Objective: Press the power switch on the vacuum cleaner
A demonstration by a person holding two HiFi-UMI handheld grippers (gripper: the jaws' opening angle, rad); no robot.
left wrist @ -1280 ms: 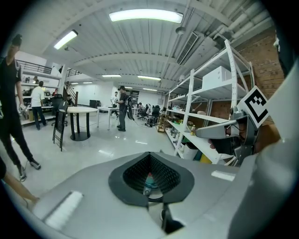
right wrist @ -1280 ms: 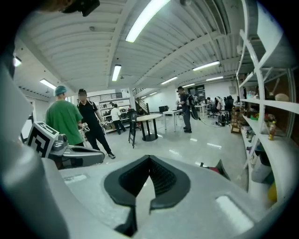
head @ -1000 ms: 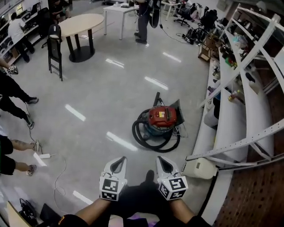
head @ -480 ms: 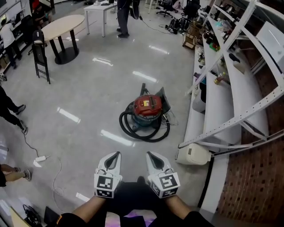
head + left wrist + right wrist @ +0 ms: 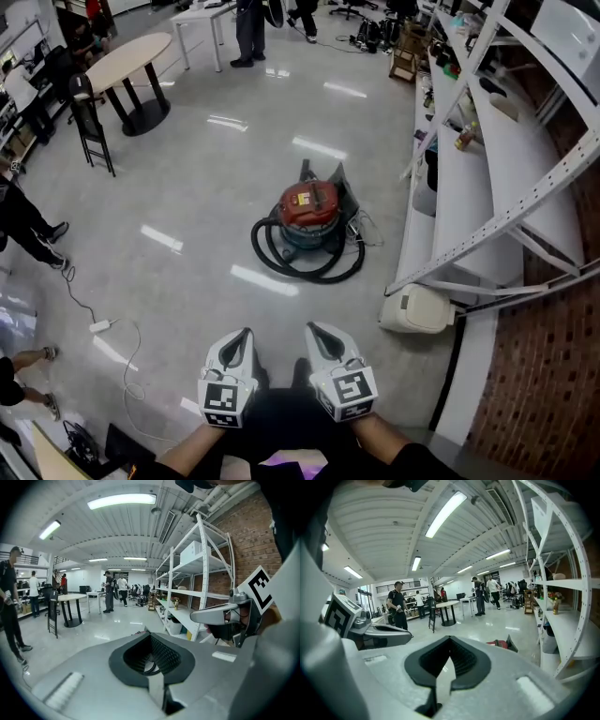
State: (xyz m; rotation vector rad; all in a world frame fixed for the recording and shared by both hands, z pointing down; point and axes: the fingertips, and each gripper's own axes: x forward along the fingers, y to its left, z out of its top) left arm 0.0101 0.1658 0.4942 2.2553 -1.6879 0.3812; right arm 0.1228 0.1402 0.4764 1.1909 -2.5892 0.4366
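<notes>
Red on top and grey-blue below, the round vacuum cleaner is sitting on the glossy grey floor well ahead of the person, and its thick black hose is lying coiled around its base. The white left gripper and the white right gripper are hovering side by side low in the head view, near each other but not touching. Both are pointing towards the vacuum cleaner and are well apart from it. The jaws of each gripper are meeting at the tips, so that only the hollow between the black ribbed pads is showing, and nothing is sitting between them. To the right of the vacuum cleaner a long white metal shelf rack is running along the red brick wall, and a cream plastic container is lying on the floor at its near end. At the far left a round beige table is standing beside a black folding chair, a white power strip with its cable is lying on the floor, and several persons are standing around the room
</notes>
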